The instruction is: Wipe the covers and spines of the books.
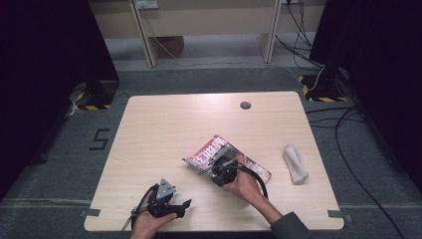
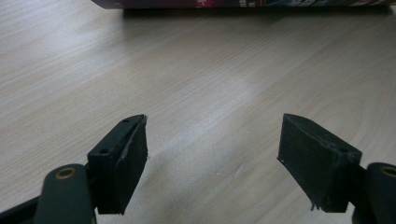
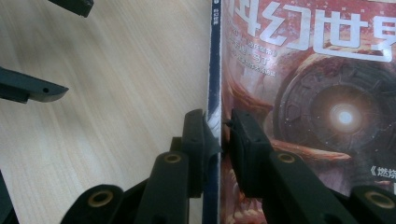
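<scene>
Gripping one magazine point(image 1: 229, 160) by its spine edge at the middle of the surface point(image 1: 164, 119).

The right gripper point(image 3: 218, 133) has its two fingers point(image 3: 247, 140) set either side of the spine, one below the edge and one on the cover (whether the pads press, I cannot tell). The left gripper point(image 2: 212, 140) rests near the front edge, fingers apart over bare wood. One rolled white cloth point(image 1: 295, 163) lies well to the right.

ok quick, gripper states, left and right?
Left gripper: open, nothing between its jaws, over bare table.
Right gripper: jaws astride the magazine spine; whether the pads press on it cannot be told.
</scene>
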Tool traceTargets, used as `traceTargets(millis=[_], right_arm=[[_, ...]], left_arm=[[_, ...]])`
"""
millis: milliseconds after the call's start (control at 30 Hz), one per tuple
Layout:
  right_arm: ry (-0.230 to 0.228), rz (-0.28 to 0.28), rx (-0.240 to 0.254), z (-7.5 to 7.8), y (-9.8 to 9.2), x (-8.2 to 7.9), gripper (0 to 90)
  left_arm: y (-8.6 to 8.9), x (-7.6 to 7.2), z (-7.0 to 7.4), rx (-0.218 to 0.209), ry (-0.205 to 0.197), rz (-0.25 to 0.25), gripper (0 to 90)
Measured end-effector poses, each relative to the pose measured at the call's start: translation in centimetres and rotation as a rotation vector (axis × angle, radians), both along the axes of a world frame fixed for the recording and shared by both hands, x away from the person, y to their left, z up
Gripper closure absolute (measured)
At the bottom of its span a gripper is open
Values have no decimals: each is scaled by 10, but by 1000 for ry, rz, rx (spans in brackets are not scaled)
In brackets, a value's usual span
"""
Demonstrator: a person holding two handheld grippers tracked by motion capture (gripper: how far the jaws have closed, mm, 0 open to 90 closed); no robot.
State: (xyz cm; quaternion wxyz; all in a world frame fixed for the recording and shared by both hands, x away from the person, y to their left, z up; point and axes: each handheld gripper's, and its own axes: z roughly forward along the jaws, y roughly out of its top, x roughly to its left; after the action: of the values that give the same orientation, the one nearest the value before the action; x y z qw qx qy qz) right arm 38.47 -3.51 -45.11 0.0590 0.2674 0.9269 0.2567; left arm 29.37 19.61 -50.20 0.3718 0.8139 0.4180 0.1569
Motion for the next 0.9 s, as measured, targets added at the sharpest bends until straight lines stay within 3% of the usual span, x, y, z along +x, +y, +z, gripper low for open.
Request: traceTargets(millis=[467,700,767,833,900], right_arm=[[64,-24,74,-18,-4,-7,681],[95,-27,136,-29,-7,-11,614],[97,-31,131,-34,-5,-15,607],[91,-28,133,-36,-4,-17,660],[107,-38,160,-38,-7,-16,640]], left_arm=[[-2,0,-1,2,5,-2,237],[-3,0,-1,1,4,-9,237],[-4,0,-1,-5,5,-13,236],[-6,0,-1,-5,2,-16,236],[-7,0,-1,-3,-1,-20,236]])
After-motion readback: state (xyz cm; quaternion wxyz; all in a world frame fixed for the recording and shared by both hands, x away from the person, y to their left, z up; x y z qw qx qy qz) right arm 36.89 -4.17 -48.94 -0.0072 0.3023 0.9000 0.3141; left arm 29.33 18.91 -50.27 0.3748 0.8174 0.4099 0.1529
